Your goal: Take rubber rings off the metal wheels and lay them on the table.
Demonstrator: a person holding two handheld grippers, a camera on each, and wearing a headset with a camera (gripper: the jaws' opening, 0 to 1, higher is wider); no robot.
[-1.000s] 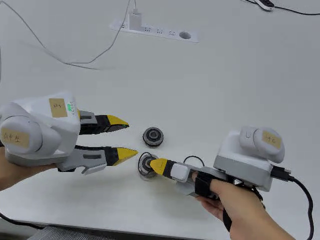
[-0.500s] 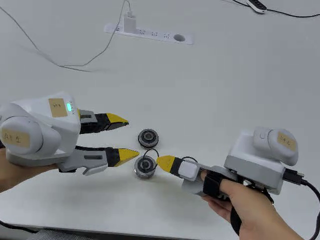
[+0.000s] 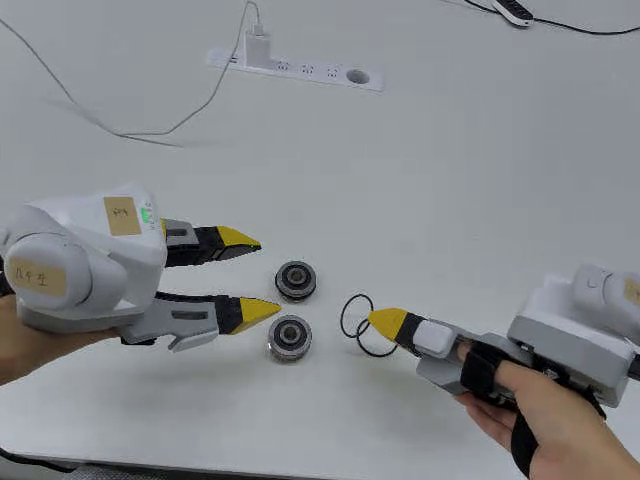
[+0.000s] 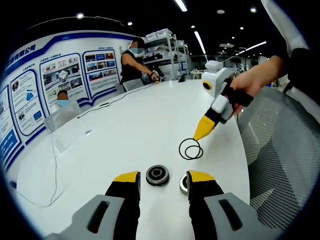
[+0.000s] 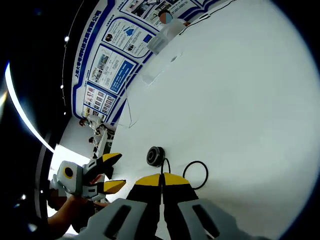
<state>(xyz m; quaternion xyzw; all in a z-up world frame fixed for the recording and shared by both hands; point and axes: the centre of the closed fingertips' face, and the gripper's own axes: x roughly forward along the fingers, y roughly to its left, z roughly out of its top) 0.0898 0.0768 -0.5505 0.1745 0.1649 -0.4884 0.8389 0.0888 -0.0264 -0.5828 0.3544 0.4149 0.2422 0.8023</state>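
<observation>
1. Black rubber rings (image 3: 362,328): 2 thin loops lying on the white table (image 3: 450,180), overlapping each other, just R of the wheels. Also seen in L gripper view (image 4: 191,149). One loop shows beside the jaws in R gripper view (image 5: 196,175).
2. Near wheel (image 3: 289,337) & far wheel (image 3: 296,281): dark metal, flat on the table, side by side, close but apart. Can't tell if any rubber is on them.
3. R gripper (image 3: 386,321): jaws pressed together, no gap btwn them in its own view (image 5: 161,179). Yellow tip sits right where the 2 loops overlap. Can't tell if a ring is pinched or only touched. L gripper view shows the tip (image 4: 204,131) at the rings' far edge.
4. L gripper (image 3: 268,275): jaws spread wide, nothing btwn them, just L of the wheels w/ tips pointing at them. In its own view (image 4: 164,176) the far wheel (image 4: 157,175) sits in the gap and the near wheel (image 4: 183,184) is half hidden behind one jaw. It also shows in R gripper view (image 5: 116,171).
5. R hand (image 3: 540,420) & L hand (image 3: 25,345): each wrapped round its gripper's body.
6. Far side of the table: white power strip (image 3: 295,65) w/ plug (image 3: 258,45); grey cable (image 3: 100,120) runs off to the L.
</observation>
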